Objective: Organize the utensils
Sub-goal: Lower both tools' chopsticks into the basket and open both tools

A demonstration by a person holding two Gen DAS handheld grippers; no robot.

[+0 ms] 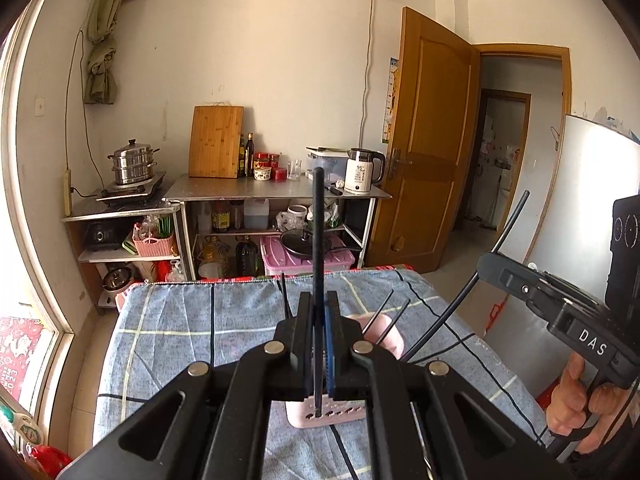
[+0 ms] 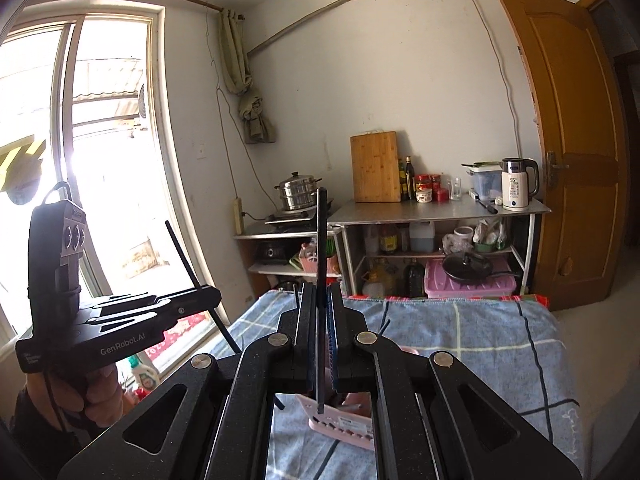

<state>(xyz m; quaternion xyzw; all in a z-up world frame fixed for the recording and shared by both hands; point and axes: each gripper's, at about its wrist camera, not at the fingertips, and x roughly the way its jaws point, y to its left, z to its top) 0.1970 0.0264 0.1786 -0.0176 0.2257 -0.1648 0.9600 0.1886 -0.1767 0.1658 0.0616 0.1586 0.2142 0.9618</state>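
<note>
My left gripper (image 1: 319,300) is shut on a black chopstick (image 1: 318,224) that stands upright between its jaws, its lower end over a pink perforated utensil holder (image 1: 326,416) on the blue checked cloth. Several black chopsticks (image 1: 386,314) lean in the holder. My right gripper (image 2: 320,292) is shut on another black chopstick (image 2: 321,240), upright, its tip just above the pink holder (image 2: 344,424). The left gripper also shows in the right wrist view (image 2: 208,292), holding its chopstick (image 2: 180,248). The right gripper shows at the right of the left wrist view (image 1: 486,262), holding its chopstick (image 1: 508,224).
The blue checked cloth (image 1: 224,320) covers the table. Behind it stand metal shelves (image 1: 276,190) with a cutting board, bottles, a kettle (image 1: 362,170), a steamer pot (image 1: 132,162) and a pan. A wooden door (image 1: 424,144) stands open at the right, a window (image 2: 80,140) at the left.
</note>
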